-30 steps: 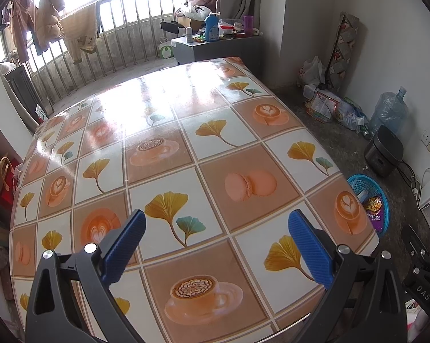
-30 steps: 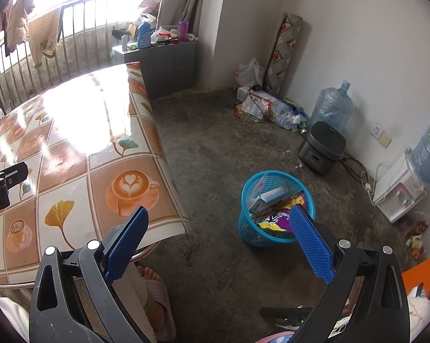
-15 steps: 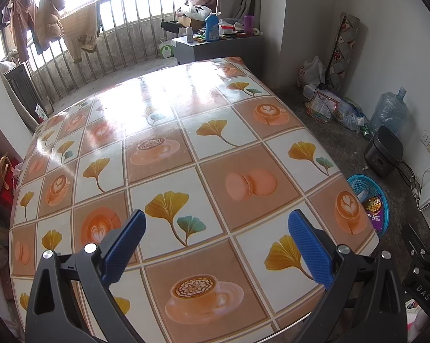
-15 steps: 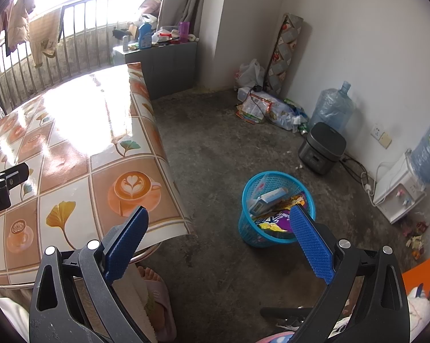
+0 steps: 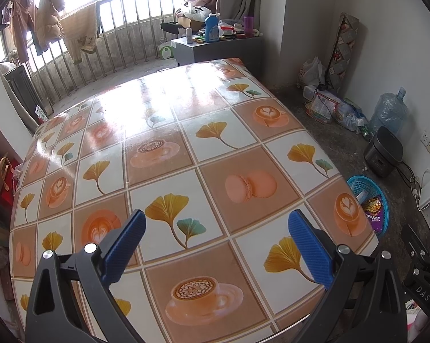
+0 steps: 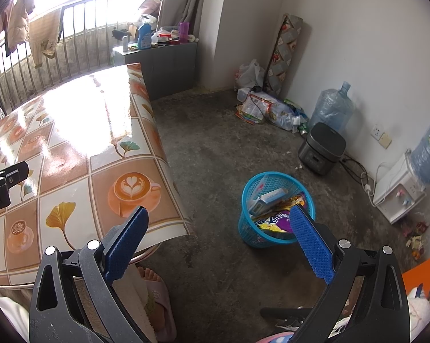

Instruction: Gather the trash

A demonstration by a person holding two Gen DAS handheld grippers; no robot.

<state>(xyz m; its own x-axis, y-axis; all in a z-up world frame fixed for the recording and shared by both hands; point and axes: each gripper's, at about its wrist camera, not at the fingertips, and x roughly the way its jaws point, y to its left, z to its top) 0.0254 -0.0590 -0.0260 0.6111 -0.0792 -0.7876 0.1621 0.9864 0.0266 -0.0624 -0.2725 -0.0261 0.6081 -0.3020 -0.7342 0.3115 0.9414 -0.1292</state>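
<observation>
Bare tabletop [image 5: 215,148] lay under my left tool [image 5: 216,245], my right tool [image 6: 219,241] hung just above the blue basket [image 6: 248,230] of wrappers [image 6: 275,220] on the floor beside it, both wide open and empty, so I judged a careless swing could tip it.

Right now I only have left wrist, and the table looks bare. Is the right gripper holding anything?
Observer: No. The right gripper is open and empty, out past the table edge, above the floor.
Operator: Basket standing?
Observer: Yes. The blue basket is upright on the floor, with a pale box lying on top.
Operator: Anything under the table edge?
Observer: A foot in a slipper, at the near corner.
</observation>
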